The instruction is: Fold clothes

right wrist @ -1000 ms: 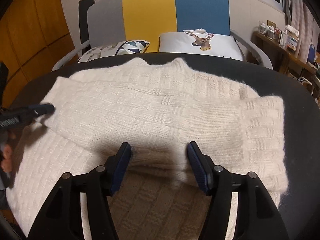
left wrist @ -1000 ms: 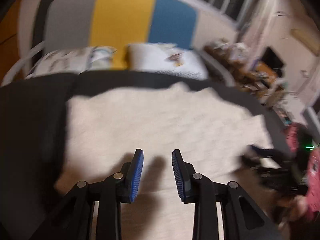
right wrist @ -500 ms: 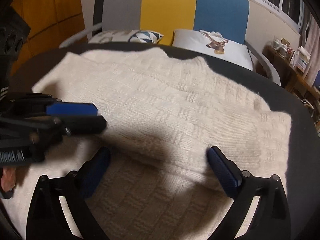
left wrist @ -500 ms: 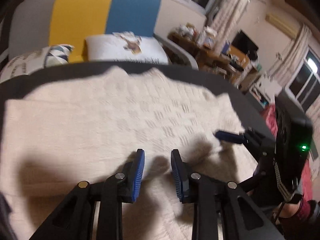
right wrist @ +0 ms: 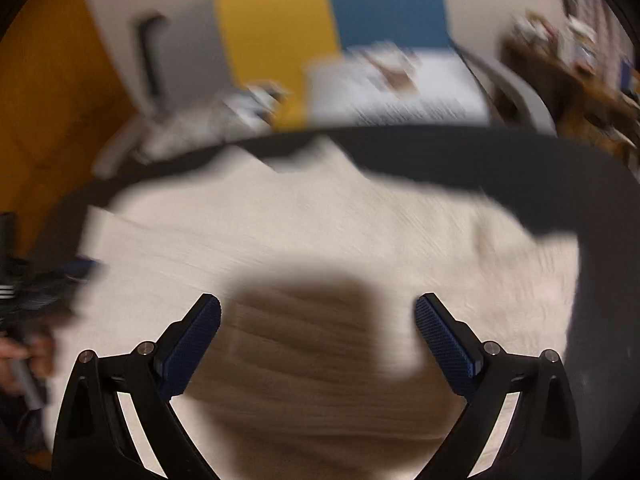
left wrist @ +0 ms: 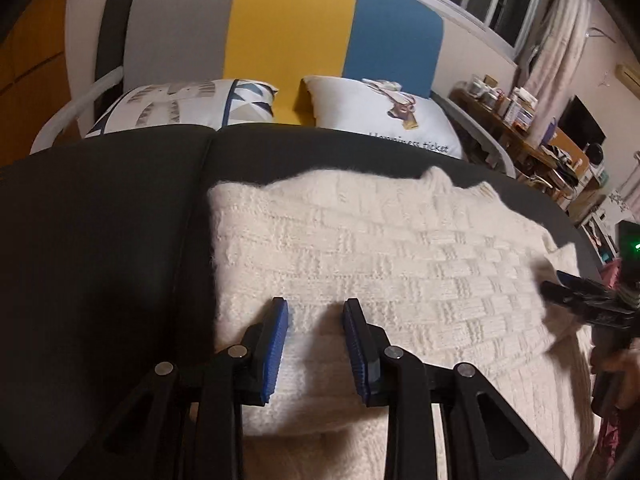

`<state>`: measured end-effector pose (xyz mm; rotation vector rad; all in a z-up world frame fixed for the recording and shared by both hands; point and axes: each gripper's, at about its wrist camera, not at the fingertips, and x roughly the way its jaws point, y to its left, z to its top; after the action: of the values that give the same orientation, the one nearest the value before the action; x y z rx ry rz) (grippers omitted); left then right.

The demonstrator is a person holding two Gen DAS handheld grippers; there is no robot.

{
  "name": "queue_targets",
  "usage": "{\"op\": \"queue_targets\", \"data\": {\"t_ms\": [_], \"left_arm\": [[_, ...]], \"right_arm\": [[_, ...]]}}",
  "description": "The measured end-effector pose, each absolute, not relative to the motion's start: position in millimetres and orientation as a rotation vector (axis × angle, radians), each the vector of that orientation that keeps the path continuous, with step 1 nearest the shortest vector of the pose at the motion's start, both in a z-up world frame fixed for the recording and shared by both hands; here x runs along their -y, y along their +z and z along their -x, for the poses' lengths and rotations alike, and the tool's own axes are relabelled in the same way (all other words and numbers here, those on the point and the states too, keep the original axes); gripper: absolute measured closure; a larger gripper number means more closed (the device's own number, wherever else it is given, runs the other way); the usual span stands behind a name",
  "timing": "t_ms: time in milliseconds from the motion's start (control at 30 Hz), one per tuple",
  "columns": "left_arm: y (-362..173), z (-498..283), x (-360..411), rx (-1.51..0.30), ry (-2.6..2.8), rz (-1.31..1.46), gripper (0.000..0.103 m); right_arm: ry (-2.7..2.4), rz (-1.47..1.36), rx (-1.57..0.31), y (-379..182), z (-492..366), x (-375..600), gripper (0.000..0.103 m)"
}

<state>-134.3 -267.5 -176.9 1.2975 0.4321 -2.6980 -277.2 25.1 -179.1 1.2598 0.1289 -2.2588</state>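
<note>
Dark round table (left wrist: pixel 120 240) before a striped sofa holds a cream knit sweater (left wrist: pixel 400 248), its long axis left to right. Left gripper (left wrist: pixel 316 344), jaws narrow and empty, hovers over its near-left edge (nearer); right gripper (right wrist: pixel 318 340) gapes wide above the middle. No containers.

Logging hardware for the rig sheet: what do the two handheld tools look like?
Both look alike. The left tool and the right tool have black angular linkage frames with triangular cut-outs and silver pivot pins. Each finger ends in a flat blue ribbed pad. In the left wrist view, the right tool's black body shows a small green light. No cables visible.
</note>
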Motion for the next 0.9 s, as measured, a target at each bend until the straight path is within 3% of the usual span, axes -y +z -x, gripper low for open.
{"op": "queue_targets", "data": {"t_ms": [300, 467, 667, 900], "left_arm": [[-155.6, 161.4, 288.6, -0.427, -2.692, -1.206, 0.074], [-182.8, 180.0, 299.8, -0.446, -2.627, -1.273, 0.074], [-166.9, 167.1, 284.3, -0.364, -2.648, -1.24, 0.074], [-159.6, 123.4, 255.7, -0.319, -2.737, -1.202, 0.073]], "right_arm": [[-2.195, -1.072, -0.062, -144.3, 278.3, -21.9, 0.003], [-2.146, -1.117, -0.15, -165.5, 284.1, -2.8, 0.003], [-2.191, -1.184, -0.213, -183.8, 282.2, -9.0, 0.004], [-2.14, -1.097, -0.048, -144.2, 234.0, -44.4, 0.004]]}}
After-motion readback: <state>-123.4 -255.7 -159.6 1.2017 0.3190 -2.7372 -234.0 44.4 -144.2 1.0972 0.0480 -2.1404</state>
